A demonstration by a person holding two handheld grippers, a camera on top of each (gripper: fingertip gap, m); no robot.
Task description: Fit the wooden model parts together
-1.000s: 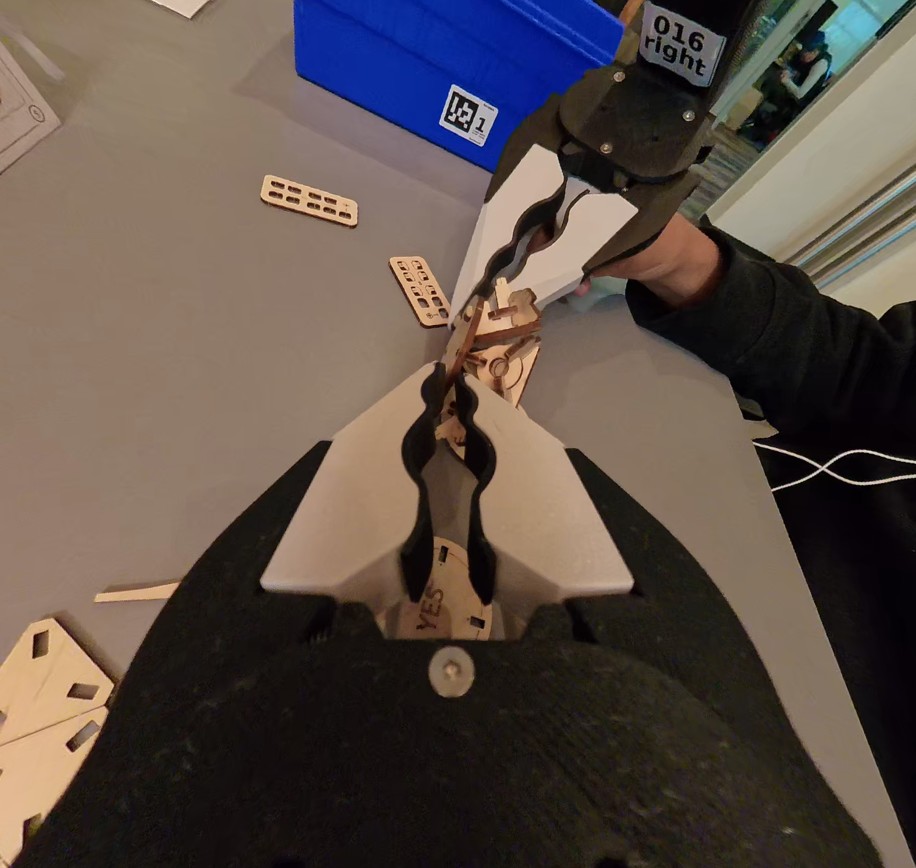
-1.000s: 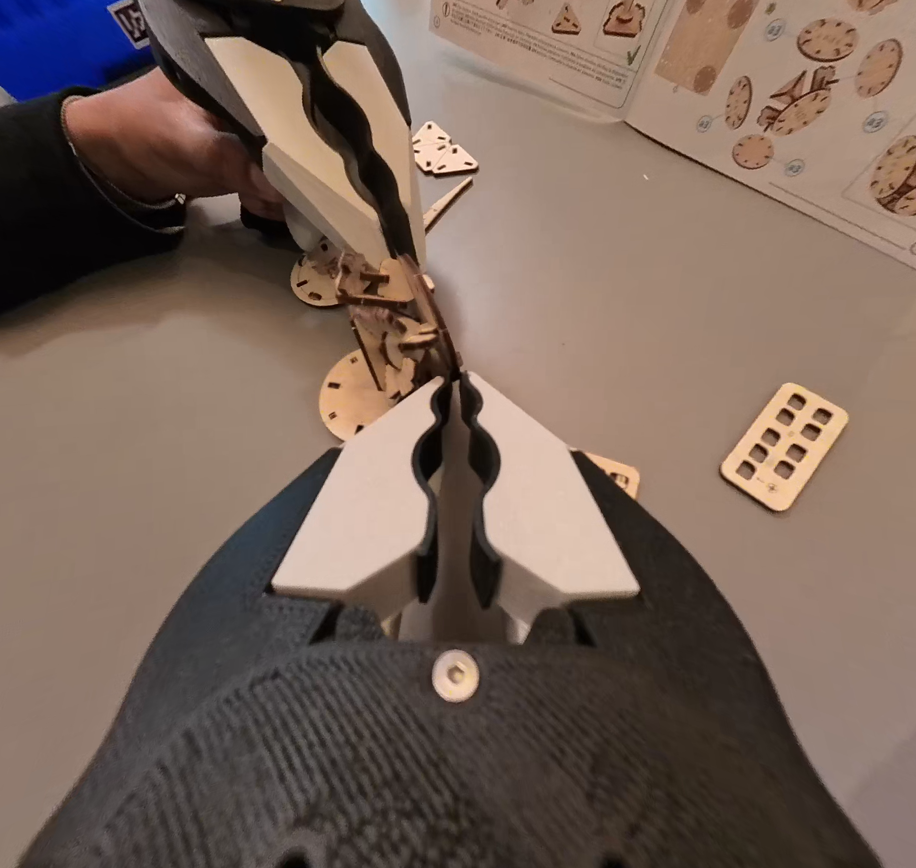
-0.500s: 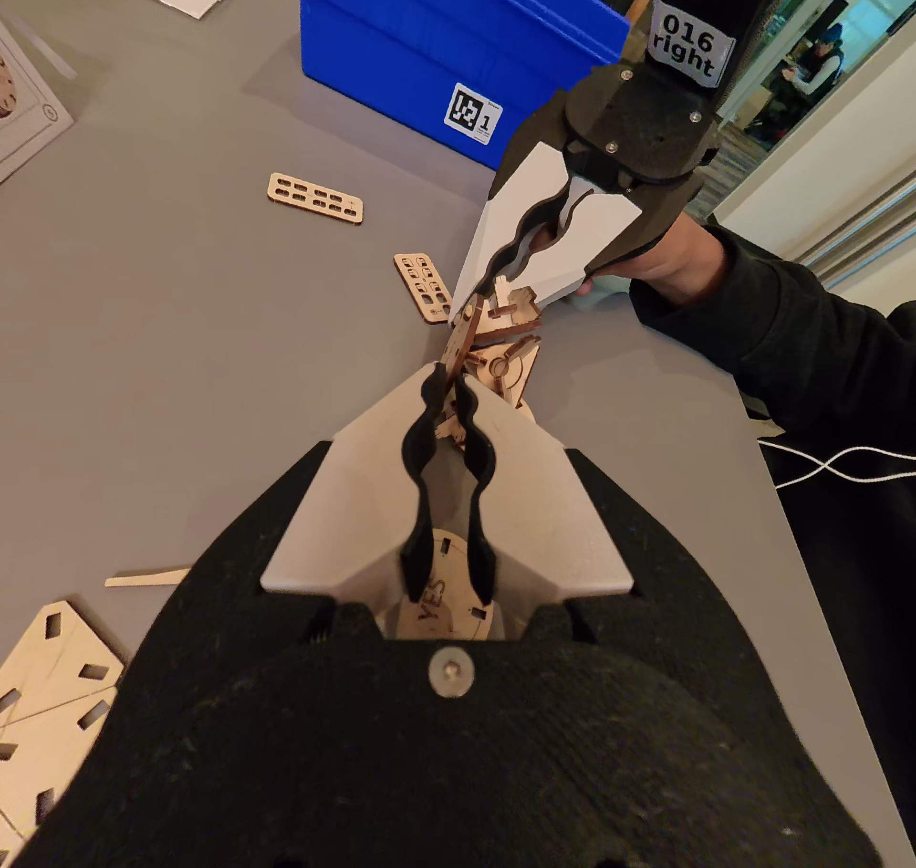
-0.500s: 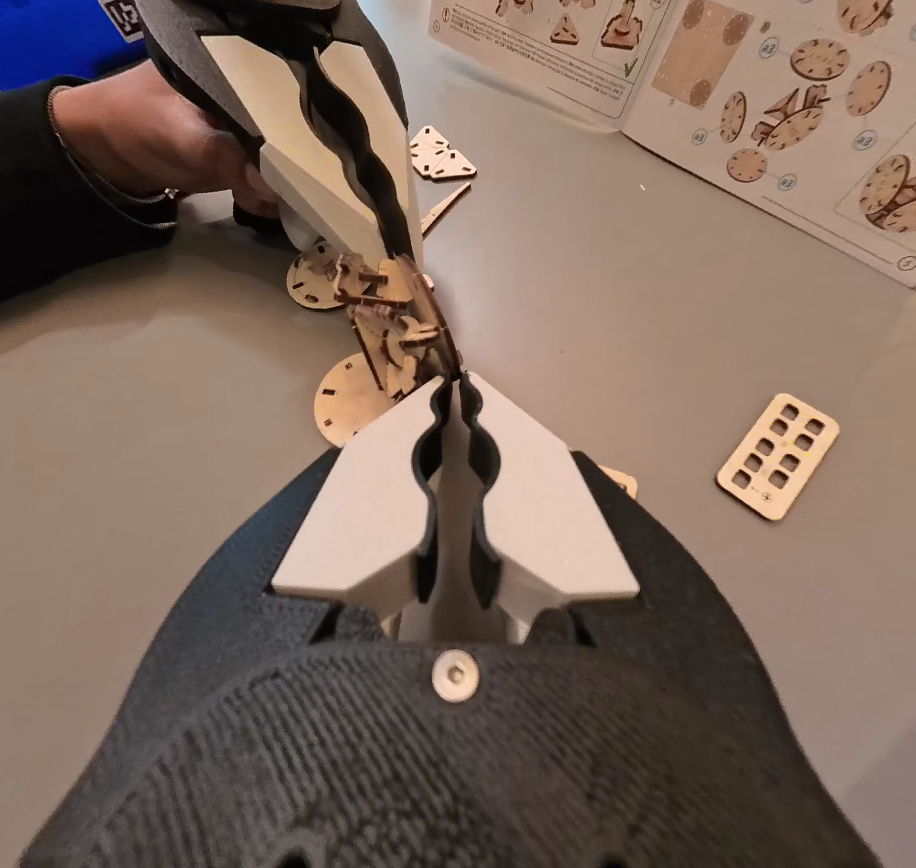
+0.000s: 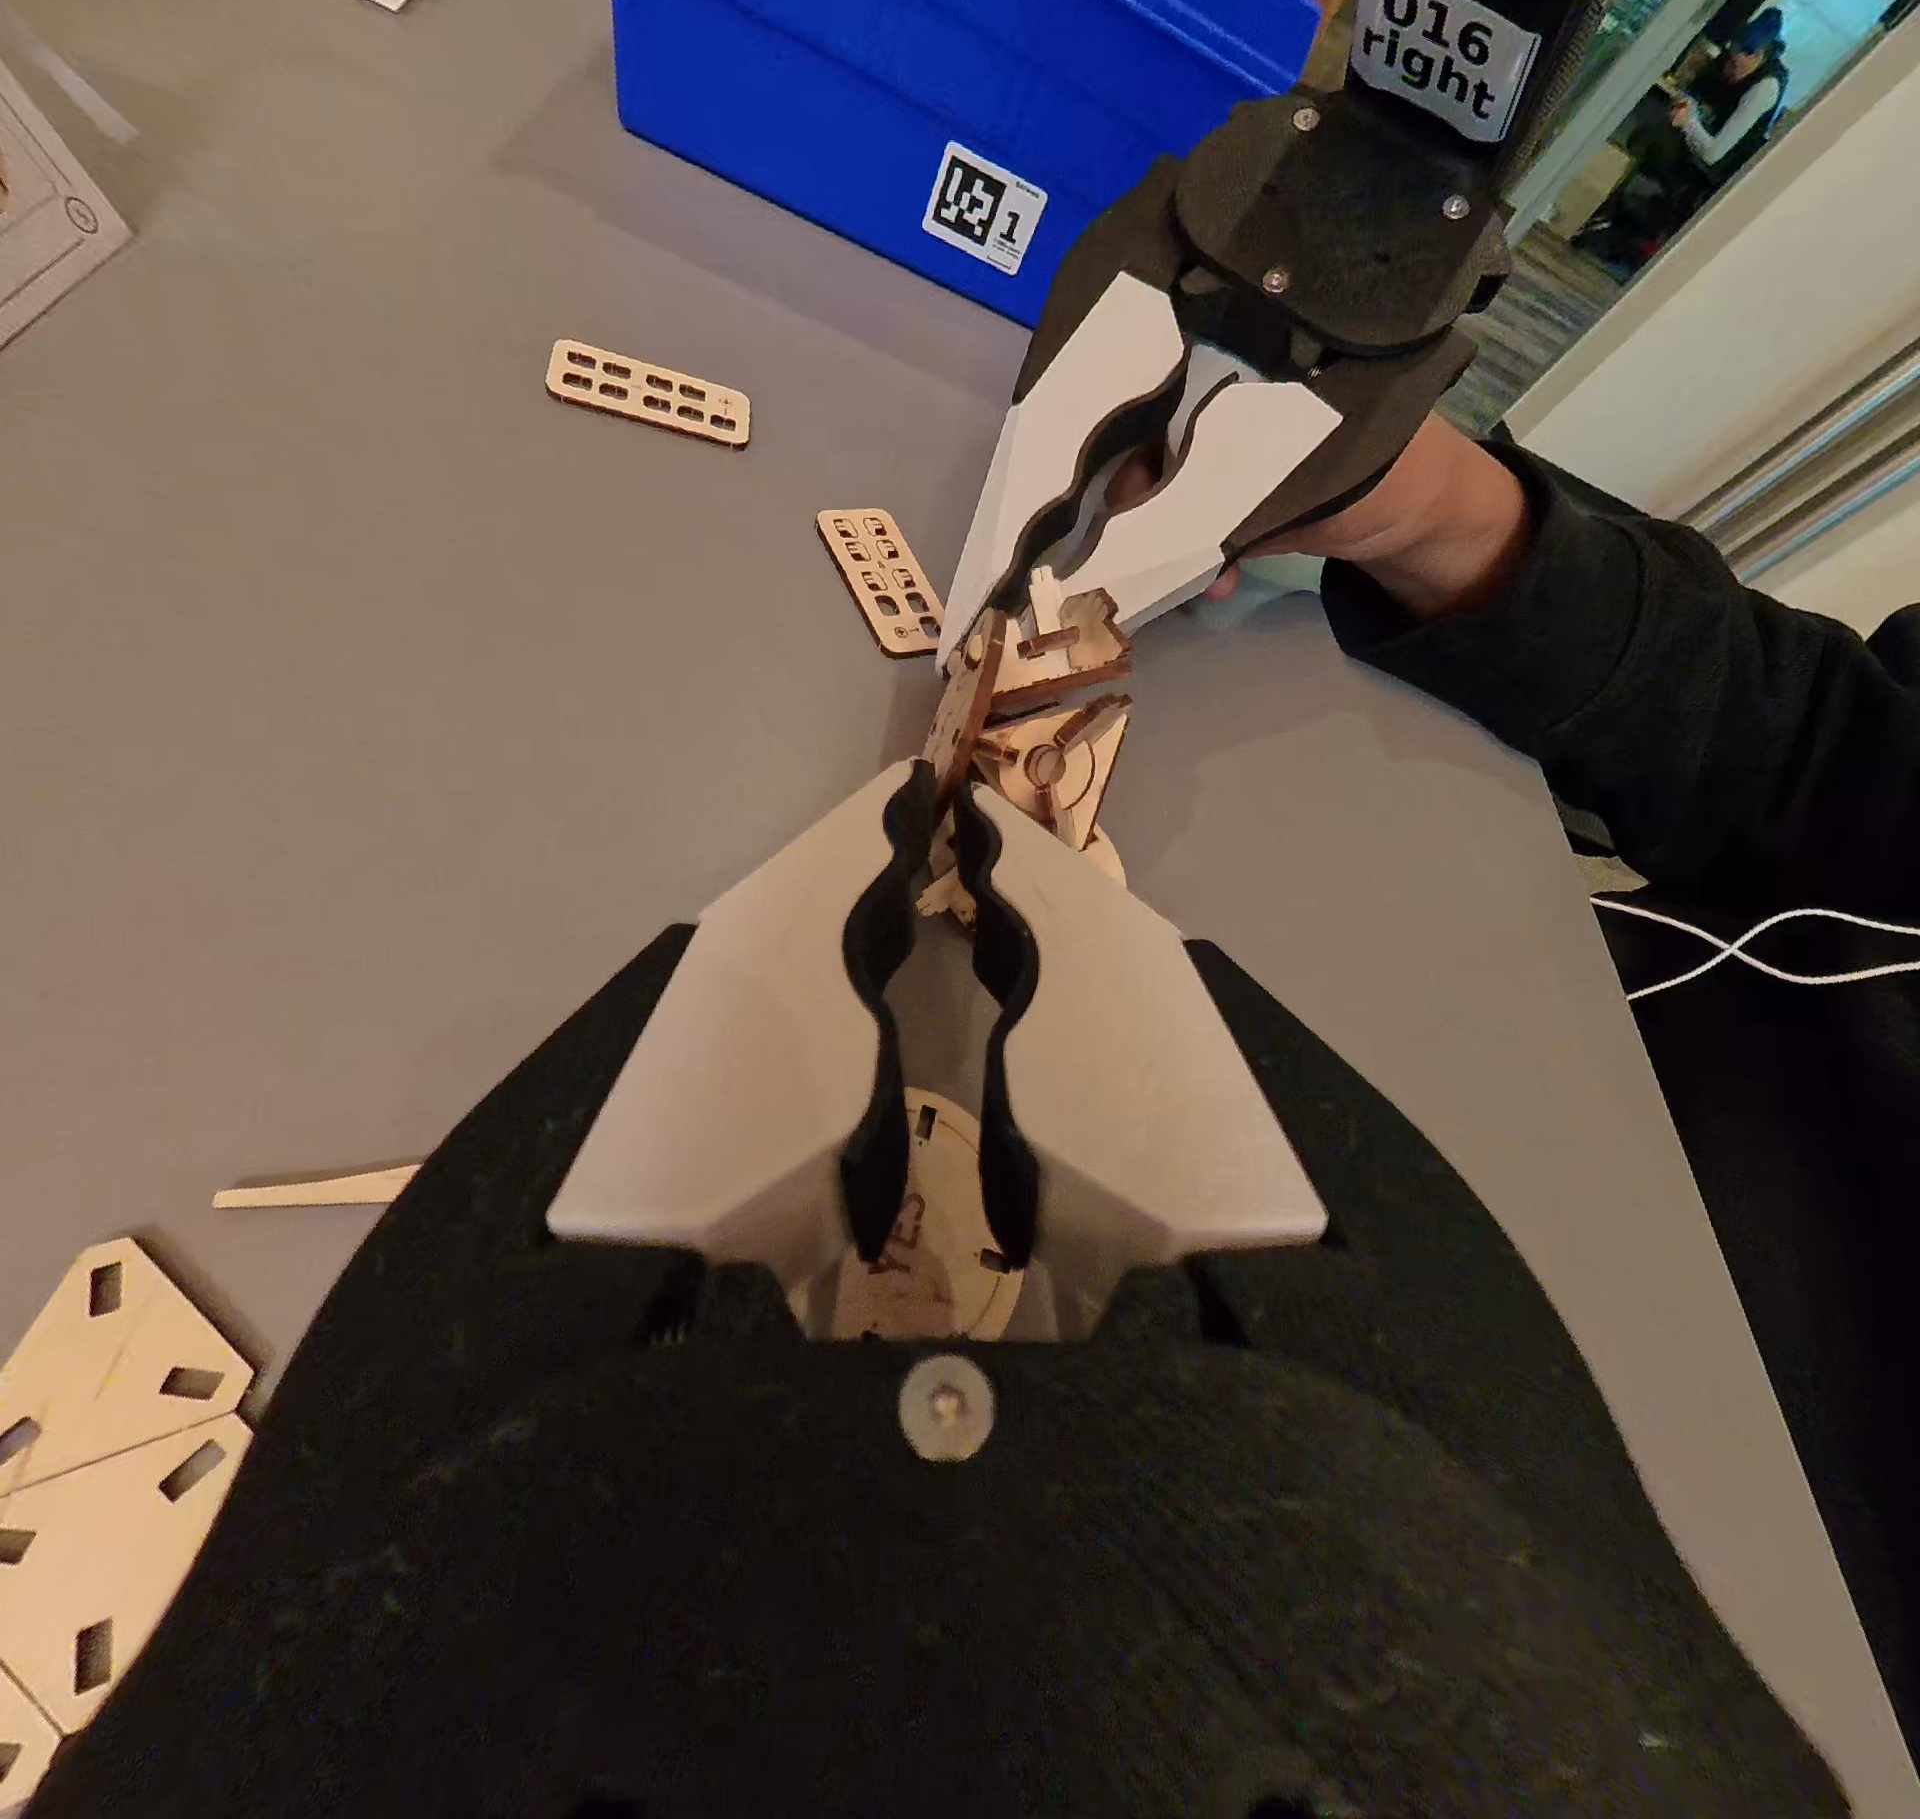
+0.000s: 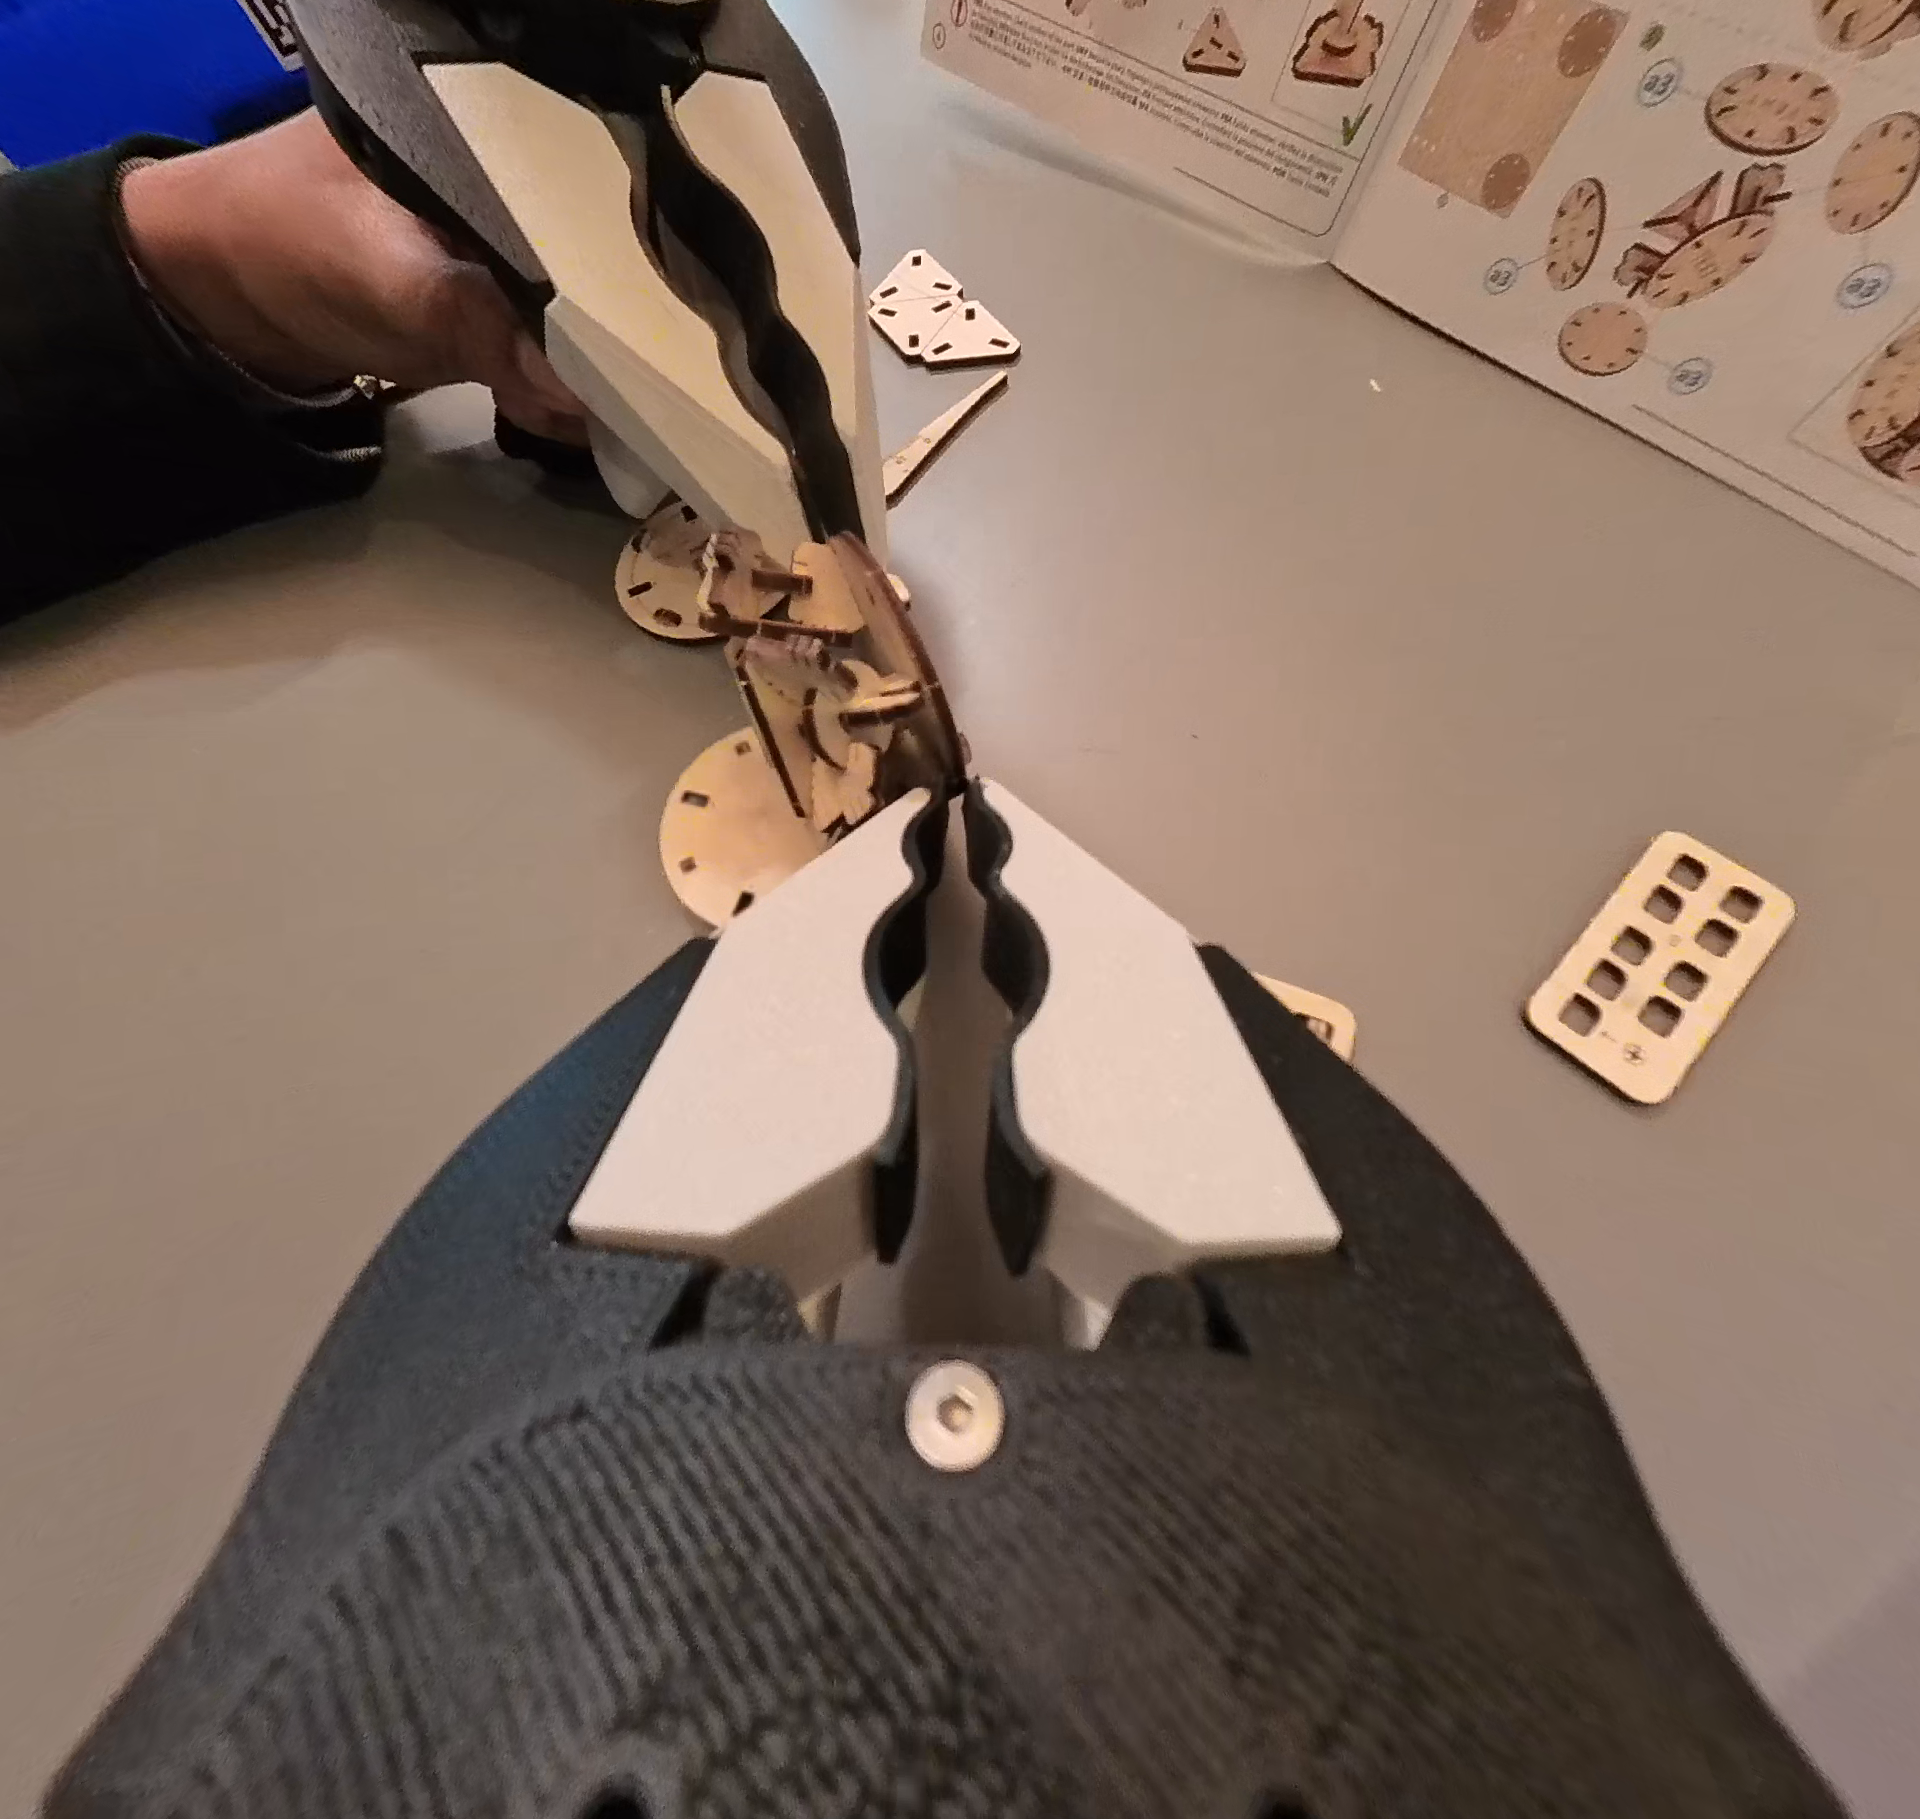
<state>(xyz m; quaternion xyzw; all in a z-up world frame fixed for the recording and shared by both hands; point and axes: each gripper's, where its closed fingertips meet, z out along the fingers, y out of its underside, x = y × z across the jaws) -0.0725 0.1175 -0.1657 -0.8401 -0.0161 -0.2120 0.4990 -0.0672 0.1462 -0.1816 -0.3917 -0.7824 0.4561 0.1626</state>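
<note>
Wooden model (image 5: 1023, 720) sits mid-air over the grey table (image 5: 312, 730), both claws clamped tight on its disc: left gripper (image 5: 940, 782) one edge, right gripper (image 6: 951, 798) the opposite one.

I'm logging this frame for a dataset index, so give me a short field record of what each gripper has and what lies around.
left gripper: fingers shut on the edge of a wooden disc that is part of a small wooden assembly
right gripper: fingers shut on the same disc's opposite edge
surface: grey table
nearby flat parts: slotted wooden strip, round wooden disc, triangular pieces
background: blue bin, instruction sheet
</note>
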